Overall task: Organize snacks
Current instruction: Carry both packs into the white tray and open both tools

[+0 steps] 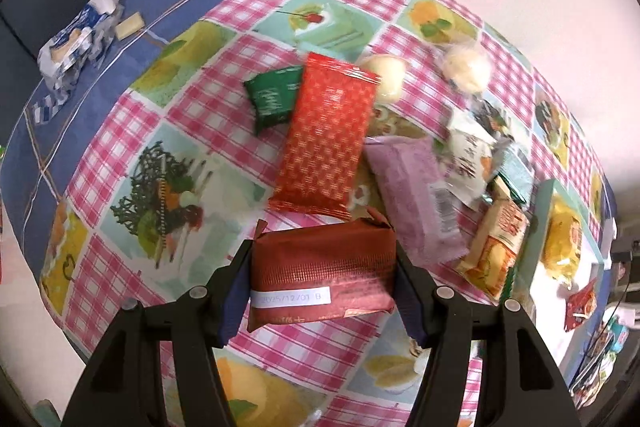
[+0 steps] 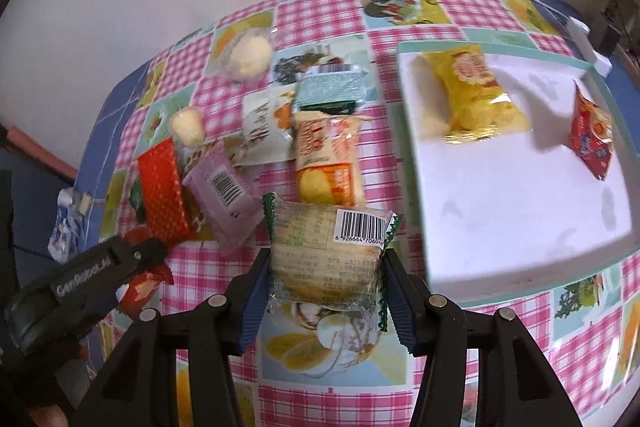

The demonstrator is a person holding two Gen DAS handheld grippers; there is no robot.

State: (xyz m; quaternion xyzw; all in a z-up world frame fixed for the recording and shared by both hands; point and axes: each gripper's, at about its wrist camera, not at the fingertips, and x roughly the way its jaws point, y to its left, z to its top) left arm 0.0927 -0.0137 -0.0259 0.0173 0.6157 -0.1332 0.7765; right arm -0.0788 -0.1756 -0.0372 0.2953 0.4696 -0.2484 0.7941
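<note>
The counter [image 2: 452, 7] wears a pink checked cloth, and a white tray [image 2: 520, 187] on it carries a yellow packet [image 2: 476, 91] and a red packet [image 2: 592, 139]. Loose snacks [image 2: 320, 131] lie heaped left of the tray. The left gripper [image 1: 323, 277] clamps a dark red packet [image 1: 320, 267]; the right gripper [image 2: 325, 265] clamps a clear barcoded biscuit pack [image 2: 326, 251] just above the cloth
</note>
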